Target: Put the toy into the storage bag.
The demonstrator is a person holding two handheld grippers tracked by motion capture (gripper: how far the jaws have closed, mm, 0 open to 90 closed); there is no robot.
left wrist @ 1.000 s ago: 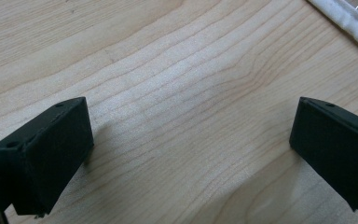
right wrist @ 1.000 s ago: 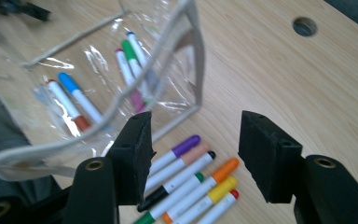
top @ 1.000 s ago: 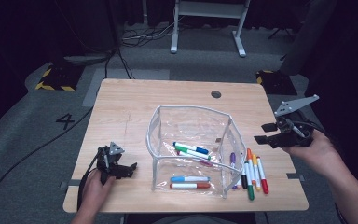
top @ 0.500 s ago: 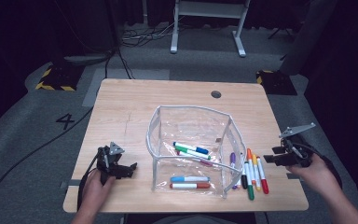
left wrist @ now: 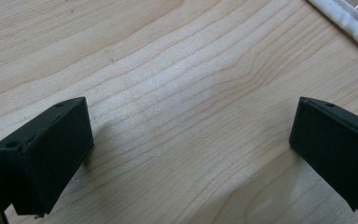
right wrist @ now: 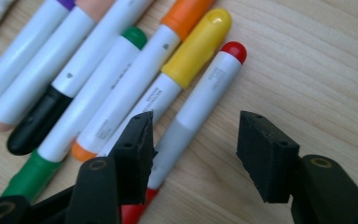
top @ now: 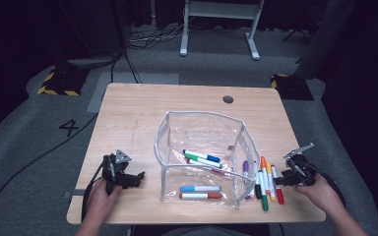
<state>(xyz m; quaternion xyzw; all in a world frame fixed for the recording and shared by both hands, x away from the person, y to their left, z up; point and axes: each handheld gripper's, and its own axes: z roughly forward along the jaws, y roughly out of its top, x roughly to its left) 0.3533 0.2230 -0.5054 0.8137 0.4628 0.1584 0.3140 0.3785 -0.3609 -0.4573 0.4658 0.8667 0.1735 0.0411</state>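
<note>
From above, four markers already lie in the clear pouch (top: 202, 147); a row waits beside it. Left gripper (left wrist: 186, 140) rests with jaws spread wide over bare surface (left wrist: 168, 56). Right gripper (right wrist: 193, 140), jaws just closing, straddles the red marker (right wrist: 200, 98), not yet pinching.

Clear bin (top: 202, 129): mid desk (top: 128, 118), w/ 5 markers inside
Hole (top: 228, 99): near far-right desk corner
Floor: "4" mark (top: 69, 128) off desk's left edge

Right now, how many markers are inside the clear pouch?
4: blue-capped and green markers toward the back, blue and red ones near the front. A purple one may lie behind the green.
</note>
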